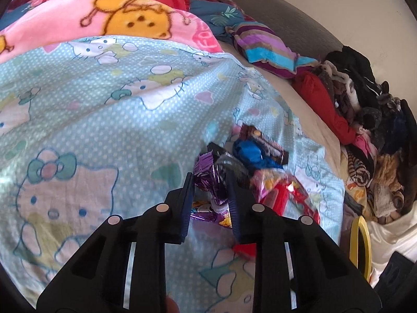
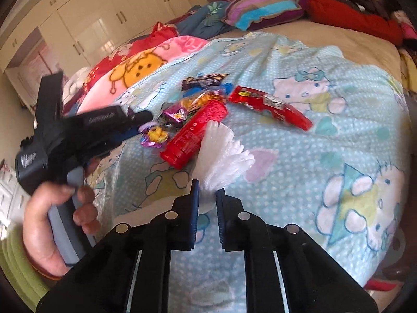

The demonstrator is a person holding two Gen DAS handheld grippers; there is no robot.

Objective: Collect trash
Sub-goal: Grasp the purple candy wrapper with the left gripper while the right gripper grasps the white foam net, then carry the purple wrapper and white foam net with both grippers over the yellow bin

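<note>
1. Bedding is filling both views: a pale blue cartoon-cat sheet (image 2: pixel 299 140) is lying over the bed, with a pink blanket (image 1: pixel 78 20) and a clothes pile (image 1: pixel 365 120) sitting along its far edges.
2. Trash is lying heaped near the middle of the sheet, so you are working both tools into one spot.
3. Your left hand (image 2: pixel 49 224) is squeezing the handle that is driving the left gripper (image 1: pixel 212 195) into the heap from the side.
4. A red tube (image 2: pixel 194 134) and a red wrapper (image 2: pixel 271 105) are resting untouched on the sheet, probably waiting for later picks.
5. Your right gripper (image 2: pixel 208 195) is pinching the white plastic piece (image 2: pixel 224 148) at its gathered end, where the thin material is offering the surest hold.
6. Your left gripper is closing narrowly around a crumpled purple foil wrapper (image 1: pixel 208 182); whether the pads are pressing it already, you cannot tell.
</note>
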